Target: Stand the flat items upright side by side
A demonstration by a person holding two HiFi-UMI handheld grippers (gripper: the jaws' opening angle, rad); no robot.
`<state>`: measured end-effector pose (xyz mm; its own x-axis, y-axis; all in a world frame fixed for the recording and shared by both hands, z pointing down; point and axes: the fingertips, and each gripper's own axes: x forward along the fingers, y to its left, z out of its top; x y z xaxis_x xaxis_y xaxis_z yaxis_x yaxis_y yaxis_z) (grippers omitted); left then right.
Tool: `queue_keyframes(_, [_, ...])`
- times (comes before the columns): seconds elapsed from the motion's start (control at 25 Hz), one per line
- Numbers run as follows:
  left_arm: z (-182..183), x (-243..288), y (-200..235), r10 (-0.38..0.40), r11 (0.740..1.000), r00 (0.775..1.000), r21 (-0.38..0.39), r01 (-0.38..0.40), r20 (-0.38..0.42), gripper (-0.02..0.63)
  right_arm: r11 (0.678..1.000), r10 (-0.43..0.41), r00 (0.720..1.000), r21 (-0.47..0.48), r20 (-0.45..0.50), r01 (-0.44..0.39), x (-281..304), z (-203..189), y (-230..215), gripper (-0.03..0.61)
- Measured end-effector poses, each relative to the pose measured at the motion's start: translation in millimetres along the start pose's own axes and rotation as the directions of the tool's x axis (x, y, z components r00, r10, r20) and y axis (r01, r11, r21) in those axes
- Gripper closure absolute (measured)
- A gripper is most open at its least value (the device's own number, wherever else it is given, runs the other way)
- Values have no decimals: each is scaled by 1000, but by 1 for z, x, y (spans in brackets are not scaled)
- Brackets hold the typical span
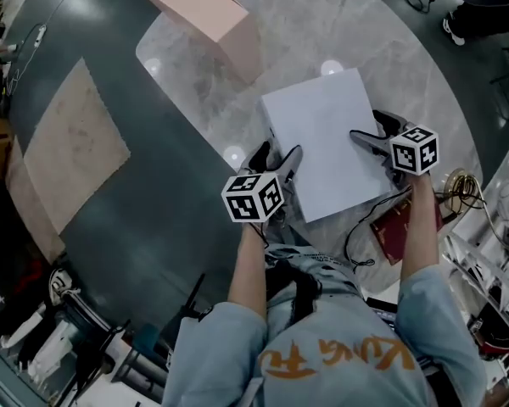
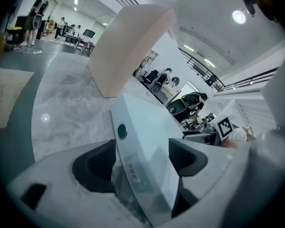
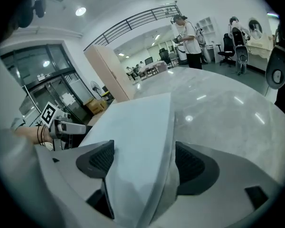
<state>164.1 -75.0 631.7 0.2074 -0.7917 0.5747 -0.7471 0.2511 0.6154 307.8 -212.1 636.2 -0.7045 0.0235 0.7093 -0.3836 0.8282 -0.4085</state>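
Far ahead of the left jaws, a tall beige box [image 1: 205, 11] upright on the marble surface [image 1: 187, 75]. Between the released, wide-spread jaws of the left gripper [image 2: 142, 156], the left edge of the white flat box [image 1: 327, 138], unclamped, with a gap beside one pad. Across at its opposite edge, the right gripper [image 3: 142, 160], jaws likewise released around that edge, not pressing. Behind the right jaws, toward the person, a dark red book [image 1: 399, 227].
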Motion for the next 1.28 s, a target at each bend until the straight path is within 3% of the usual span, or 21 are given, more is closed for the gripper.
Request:
queue_keyframes(0.2, [-16,6,-10,-39,999,997,32,41,-71,239,997,56,998,56,12,-56,5,-2,1,169])
queue_keyframes(0.36, [-23,15,-11,-7,997,993,75,16,-120,224,988,82,996,126,22,-84,9,-7,2,193])
queue_keyframes(0.92, [6,11,-12,-7,972,993,234,34,-117,225,991,-32,993,132,116,16,-2,4,19,201])
queue_keyframes(1.28, [34,5,-30,-65,929,993,358,98,-103,227,986,-138,966,122,219,114,-30,19,32,206])
